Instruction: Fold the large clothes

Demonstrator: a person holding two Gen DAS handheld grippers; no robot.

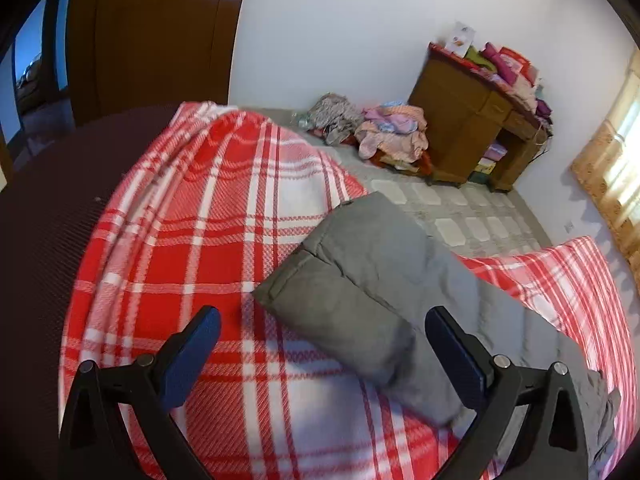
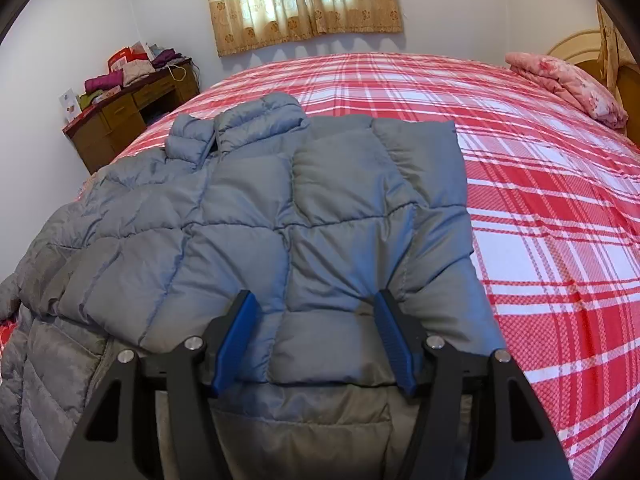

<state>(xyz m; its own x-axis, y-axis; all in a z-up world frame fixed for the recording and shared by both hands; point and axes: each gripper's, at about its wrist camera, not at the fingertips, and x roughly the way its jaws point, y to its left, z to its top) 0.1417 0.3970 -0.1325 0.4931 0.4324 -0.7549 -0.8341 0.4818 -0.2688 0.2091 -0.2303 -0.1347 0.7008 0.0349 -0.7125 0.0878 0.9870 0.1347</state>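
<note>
- On my right-hand camera the grey padded jacket (image 2: 248,216) lies spread on the bed (image 2: 540,200), collar end toward the far wall, one side already folded over onto the body; the folded flap's edge runs straight down the right, against the red and white check cover.
- My right gripper (image 2: 316,336) sits low over the near part of that folded flap; its jaws stand partly apart, a quilted panel of the jacket bulging up between them; the blue pads (image 2: 236,344) lie close to the cloth on both sides, but I see no pinch in it, so I read this as no grip.
- On my left-hand camera the left gripper (image 1: 322,348) hangs above the bed with its jaws wide apart and nothing in them; one blue pad is over bare check cover, the other over grey cloth.
- Between and beyond those jaws lies a grey sleeve (image 1: 360,280) of the jacket, cuff end pointing away across the cover toward the tiled floor (image 1: 460,216).
- Off the bed: a wooden desk (image 1: 472,136) against the white wall, folded clothes stacked on its surface; a loose heap of clothes (image 1: 384,132) on the floor beside it; a brown door (image 1: 160,40) on the left.
- Right-hand camera also shows a curtain (image 2: 304,4) over the window and a pink pillow (image 2: 568,84) at the head of the bed.
</note>
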